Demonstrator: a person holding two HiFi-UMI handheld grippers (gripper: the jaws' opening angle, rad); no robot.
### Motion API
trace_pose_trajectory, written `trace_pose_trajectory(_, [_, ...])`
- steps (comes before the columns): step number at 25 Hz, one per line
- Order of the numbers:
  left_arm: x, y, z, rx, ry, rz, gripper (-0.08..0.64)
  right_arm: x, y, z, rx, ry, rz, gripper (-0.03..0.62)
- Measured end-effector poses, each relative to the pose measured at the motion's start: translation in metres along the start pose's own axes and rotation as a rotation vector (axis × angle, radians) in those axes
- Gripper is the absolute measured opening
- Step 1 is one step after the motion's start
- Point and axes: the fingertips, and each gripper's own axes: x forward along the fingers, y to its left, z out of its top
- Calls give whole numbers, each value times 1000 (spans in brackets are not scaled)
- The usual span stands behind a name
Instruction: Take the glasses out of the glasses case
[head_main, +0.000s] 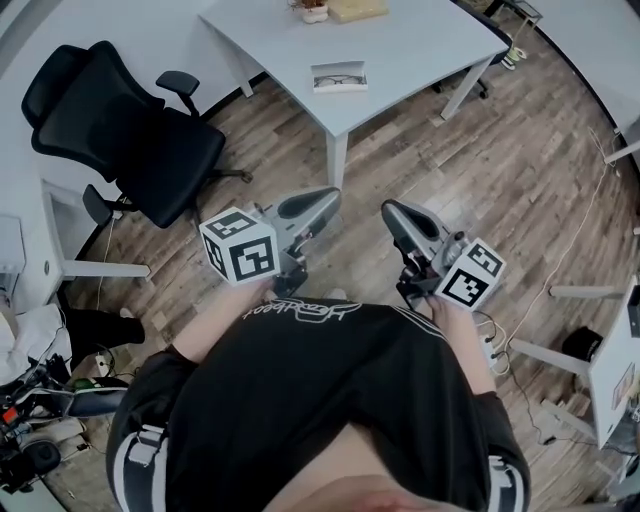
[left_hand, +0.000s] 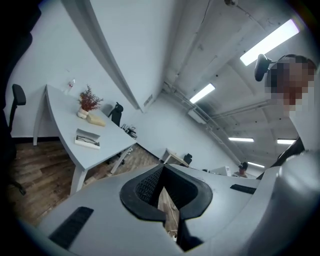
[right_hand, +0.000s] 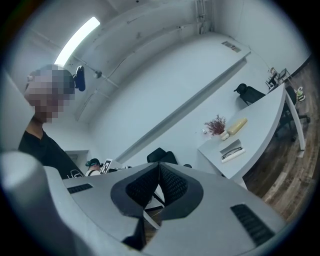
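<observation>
An open white glasses case (head_main: 339, 77) with dark-framed glasses in it lies on the white table (head_main: 400, 50) ahead of me. The left gripper view shows the case (left_hand: 87, 139) far off at the left. In the right gripper view the case (right_hand: 233, 151) is far off at the right. I hold both grippers close to my body, well short of the table. My left gripper (head_main: 330, 197) (left_hand: 162, 169) is shut with nothing in it. My right gripper (head_main: 388, 208) (right_hand: 159, 166) is shut and empty too.
A black office chair (head_main: 130, 130) stands at the left on the wood floor. A small potted plant (head_main: 314, 10) and a yellowish block (head_main: 357, 9) sit at the table's far side. The table leg (head_main: 337, 160) stands ahead of the grippers. Cables (head_main: 560, 270) trail at the right.
</observation>
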Motion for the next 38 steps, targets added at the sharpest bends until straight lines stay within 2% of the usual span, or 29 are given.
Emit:
trace_pose_trajectory(3, [8,12,11,15,5,-4,6,8,-19,8,-55,19,-40,9])
trace_pose_trajectory(6, [15,17,21,21,-4,-16,6,8,-32,17,-70,8,-66,10])
trace_pose_trajectory(17, [14,36,31,12,-46,-6,6,29,-32,24,-187,57,-38,11])
trace_pose_trajectory(23, [26,57,50,12,-57,19,6,51,-57,36,-184,66,-13,11])
trace_pose_trajectory(30, [50,100,68,-28,-67,68,6,80,-105,54,-161,101,4,11])
trace_pose_trajectory(38, [94,156,110,-64,-80,111,6,131,-166,81,-129,157,56,11])
